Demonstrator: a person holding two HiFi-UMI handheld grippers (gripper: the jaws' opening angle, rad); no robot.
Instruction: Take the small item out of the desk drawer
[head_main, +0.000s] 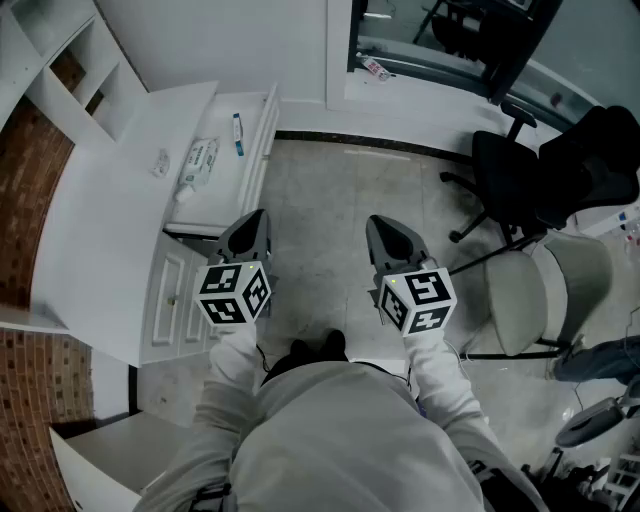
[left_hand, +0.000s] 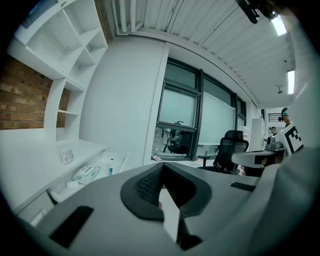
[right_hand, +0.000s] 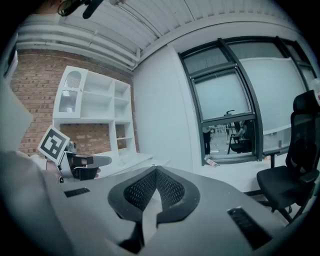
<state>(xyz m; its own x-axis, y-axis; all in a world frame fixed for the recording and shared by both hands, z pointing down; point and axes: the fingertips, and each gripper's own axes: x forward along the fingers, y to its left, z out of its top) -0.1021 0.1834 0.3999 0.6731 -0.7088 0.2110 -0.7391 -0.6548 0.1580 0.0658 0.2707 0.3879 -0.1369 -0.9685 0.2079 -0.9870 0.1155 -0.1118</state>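
Note:
The white desk (head_main: 110, 200) runs along the left, and its drawer (head_main: 262, 140) stands pulled out. In the drawer lie a wipes pack (head_main: 197, 163) and a small blue-tipped tube (head_main: 238, 135); both also show in the left gripper view, the pack (left_hand: 86, 172) and the tube (left_hand: 111, 167). A small jar (head_main: 160, 163) sits on the desk top. My left gripper (head_main: 255, 222) hovers in the air just short of the drawer's near end, jaws shut on nothing (left_hand: 161, 167). My right gripper (head_main: 380, 228) hangs over the floor to its right, also shut and empty (right_hand: 156, 170).
White shelves (head_main: 60, 60) stand on the desk against the brick wall. A cabinet door (head_main: 175, 300) sits below the desk. A black office chair (head_main: 520, 170) and a beige chair (head_main: 540, 290) stand at the right. A window ledge (head_main: 420, 65) runs along the far wall.

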